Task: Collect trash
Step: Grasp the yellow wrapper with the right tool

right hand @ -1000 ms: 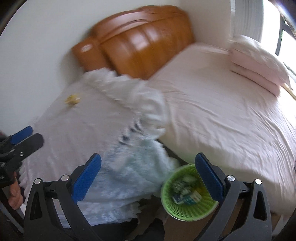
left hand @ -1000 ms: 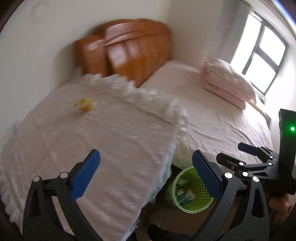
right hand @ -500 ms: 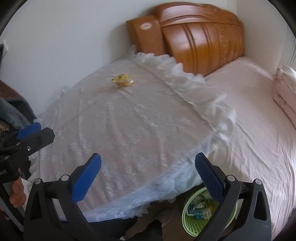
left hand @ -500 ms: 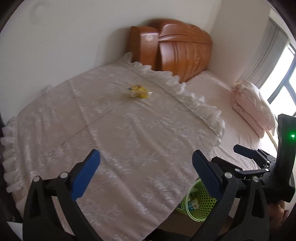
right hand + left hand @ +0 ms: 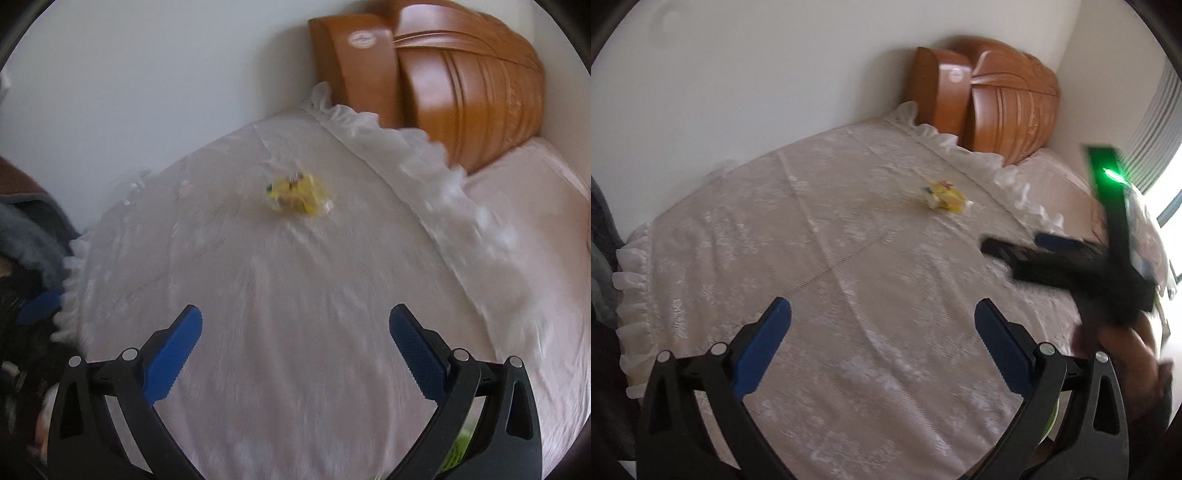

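Note:
A crumpled yellow wrapper (image 5: 945,195) lies on the white lace cloth (image 5: 827,280) over a table; it also shows in the right wrist view (image 5: 298,194). My left gripper (image 5: 882,332) is open and empty, over the near part of the cloth. My right gripper (image 5: 295,339) is open and empty, pointing at the wrapper from a short way off. The right gripper also shows blurred at the right of the left wrist view (image 5: 1027,245).
An orange wooden headboard (image 5: 461,77) stands at the back against the white wall. A pink bed (image 5: 535,192) lies to the right of the table. A sliver of the green bin (image 5: 458,446) shows under my right fingers.
Both grippers have swung up and left from the green bin onto the lace-covered table. The right gripper has moved forward toward the yellow wrapper.

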{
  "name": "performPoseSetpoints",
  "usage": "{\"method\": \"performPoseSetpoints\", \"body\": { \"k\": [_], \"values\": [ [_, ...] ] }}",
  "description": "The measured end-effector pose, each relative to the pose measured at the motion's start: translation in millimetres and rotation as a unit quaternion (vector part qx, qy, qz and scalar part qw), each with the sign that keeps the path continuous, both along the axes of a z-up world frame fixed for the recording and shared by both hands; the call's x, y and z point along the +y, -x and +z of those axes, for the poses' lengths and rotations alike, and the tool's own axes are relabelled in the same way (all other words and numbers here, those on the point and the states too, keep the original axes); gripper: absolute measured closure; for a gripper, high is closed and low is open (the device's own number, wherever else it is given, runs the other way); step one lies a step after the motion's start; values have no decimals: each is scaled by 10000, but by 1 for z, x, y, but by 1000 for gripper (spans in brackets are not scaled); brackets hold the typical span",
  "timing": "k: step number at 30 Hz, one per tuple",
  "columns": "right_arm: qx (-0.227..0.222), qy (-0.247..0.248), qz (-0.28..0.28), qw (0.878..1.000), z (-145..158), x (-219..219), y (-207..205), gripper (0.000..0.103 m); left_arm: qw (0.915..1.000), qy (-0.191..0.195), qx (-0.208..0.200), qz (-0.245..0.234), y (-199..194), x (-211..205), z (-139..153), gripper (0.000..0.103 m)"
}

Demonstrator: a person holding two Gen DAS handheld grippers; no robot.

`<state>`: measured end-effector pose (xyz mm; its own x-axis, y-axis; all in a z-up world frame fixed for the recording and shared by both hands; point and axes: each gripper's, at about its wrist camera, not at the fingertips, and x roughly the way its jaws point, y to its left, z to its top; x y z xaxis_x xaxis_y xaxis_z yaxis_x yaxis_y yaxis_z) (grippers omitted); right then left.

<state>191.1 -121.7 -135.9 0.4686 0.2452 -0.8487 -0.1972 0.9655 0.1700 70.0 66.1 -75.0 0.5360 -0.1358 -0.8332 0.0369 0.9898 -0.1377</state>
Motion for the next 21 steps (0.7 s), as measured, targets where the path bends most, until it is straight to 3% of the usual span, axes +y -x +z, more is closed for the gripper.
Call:
{"method": "performPoseSetpoints", "body": {
  "k": [6,12,14,19,21],
  "values": [
    [160,229,-211,9994,-30,32,-63,3,9997,18,89,205,-23,25,-9,8],
    [176,506,-89,9985,-44,46,-82,3,9989,93,131,447,-39,44,-18,8],
    [226,509,-48,9984,-48,46,-83,26,9983,116,159,554,-41,50,-21,8],
    [236,299,-79,9992,-47,35,-85,56,9965,92,211,804,-45,64,-27,8],
    [218,243,-96,9994,-45,31,-84,62,9953,92,236,934,-48,74,-31,8]
  ]
}}
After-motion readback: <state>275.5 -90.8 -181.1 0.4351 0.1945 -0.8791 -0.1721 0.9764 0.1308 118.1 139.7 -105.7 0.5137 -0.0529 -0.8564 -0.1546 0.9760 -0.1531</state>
